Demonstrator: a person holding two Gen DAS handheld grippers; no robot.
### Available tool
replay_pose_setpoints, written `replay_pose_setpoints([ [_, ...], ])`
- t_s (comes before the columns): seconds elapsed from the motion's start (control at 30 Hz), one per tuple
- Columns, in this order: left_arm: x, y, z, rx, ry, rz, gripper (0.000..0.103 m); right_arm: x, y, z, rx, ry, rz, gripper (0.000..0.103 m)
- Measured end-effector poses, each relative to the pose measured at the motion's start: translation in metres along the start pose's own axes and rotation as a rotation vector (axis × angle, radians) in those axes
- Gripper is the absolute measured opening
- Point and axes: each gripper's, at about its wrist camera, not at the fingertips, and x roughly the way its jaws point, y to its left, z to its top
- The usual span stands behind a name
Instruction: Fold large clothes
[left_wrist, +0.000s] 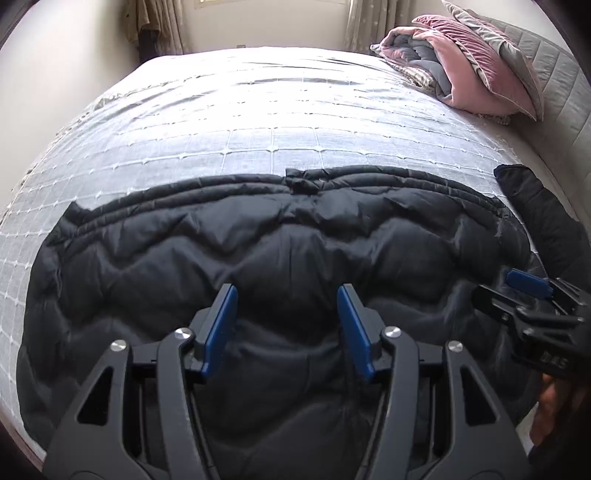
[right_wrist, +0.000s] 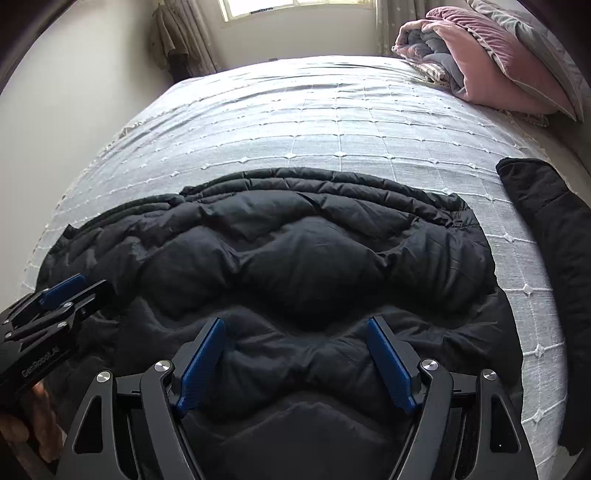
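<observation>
A black quilted puffer jacket (left_wrist: 258, 258) (right_wrist: 280, 266) lies spread flat on the near part of the bed, its stitched hem edge toward the far side. In the left wrist view my left gripper (left_wrist: 287, 291) hovers over the jacket's middle, open, with nothing between its blue pads (left_wrist: 221, 325). The right gripper (left_wrist: 517, 284) shows at that view's right edge, over the jacket's right side. In the right wrist view the right gripper (right_wrist: 295, 325) is open wide above the padded fabric, and the left gripper (right_wrist: 62, 291) enters from the left.
The bed's light grey grid-stitched cover (left_wrist: 258, 122) (right_wrist: 332, 122) stretches beyond the jacket. A second dark garment (left_wrist: 546, 221) (right_wrist: 554, 229) lies at the right edge. Folded pink and grey bedding with pillows (left_wrist: 461, 62) (right_wrist: 487, 55) is piled far right. Curtains and a window stand behind.
</observation>
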Motion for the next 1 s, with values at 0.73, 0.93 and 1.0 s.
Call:
replay_pose_setpoints([
  [0.73,0.102,-0.015,0.049,-0.016,0.151,0.16,0.058,0.022,-0.003,0.001,-0.013,0.061,0.021,0.08],
  [0.93,0.071,-0.009,0.05,-0.058,0.143,0.129,0.058,0.027,-0.003,0.001,-0.016,0.069,0.007,0.08],
  [1.0,0.048,-0.009,0.044,-0.072,0.119,0.113,0.058,0.027,-0.003,0.001,-0.013,0.069,0.009,0.08],
])
